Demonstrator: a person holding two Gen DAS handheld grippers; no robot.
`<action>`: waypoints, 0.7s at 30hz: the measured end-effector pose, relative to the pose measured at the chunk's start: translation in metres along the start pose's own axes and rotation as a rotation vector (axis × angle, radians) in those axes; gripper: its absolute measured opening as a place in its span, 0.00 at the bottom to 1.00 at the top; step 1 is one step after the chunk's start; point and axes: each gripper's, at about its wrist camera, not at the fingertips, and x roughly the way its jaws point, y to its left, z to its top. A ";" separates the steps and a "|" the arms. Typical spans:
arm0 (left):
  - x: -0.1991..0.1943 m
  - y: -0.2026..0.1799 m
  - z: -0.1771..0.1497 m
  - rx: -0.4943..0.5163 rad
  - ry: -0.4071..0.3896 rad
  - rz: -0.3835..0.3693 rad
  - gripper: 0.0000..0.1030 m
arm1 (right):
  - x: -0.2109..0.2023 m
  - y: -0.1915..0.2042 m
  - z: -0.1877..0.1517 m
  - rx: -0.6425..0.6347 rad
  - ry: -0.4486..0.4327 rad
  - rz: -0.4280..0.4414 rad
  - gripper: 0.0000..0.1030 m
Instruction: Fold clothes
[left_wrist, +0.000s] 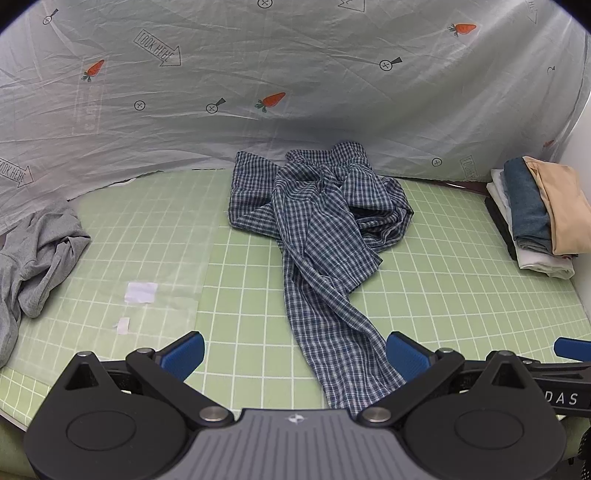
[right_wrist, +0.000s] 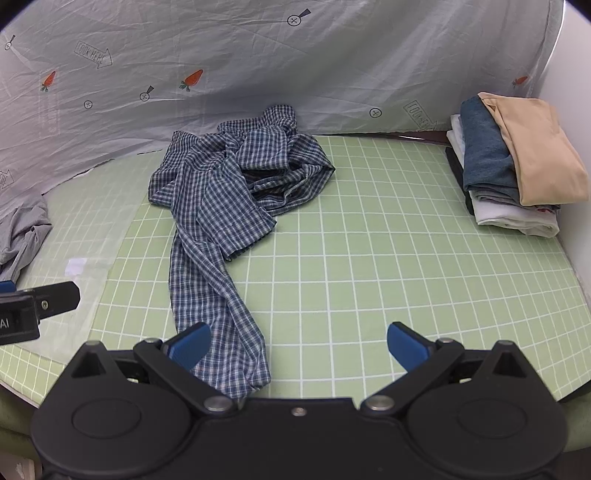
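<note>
Pale carrot-print sheet hung as backdrop, green grid mat covering table, white wall at right

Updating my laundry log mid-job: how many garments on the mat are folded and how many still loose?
Folded: 5, the stack at the right, as far as its layers show.
Loose: 2, the plaid garment and the grey garment.
Total: 7
</note>
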 end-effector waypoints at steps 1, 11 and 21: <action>0.000 0.000 -0.001 0.000 0.002 -0.001 1.00 | 0.000 0.000 0.000 0.002 0.000 0.004 1.00; 0.000 0.002 0.002 0.005 0.006 -0.003 1.00 | -0.001 0.000 -0.002 -0.001 -0.005 0.018 1.00; 0.000 -0.001 0.004 0.005 0.001 -0.005 1.00 | 0.002 0.003 0.001 -0.009 -0.002 0.005 1.00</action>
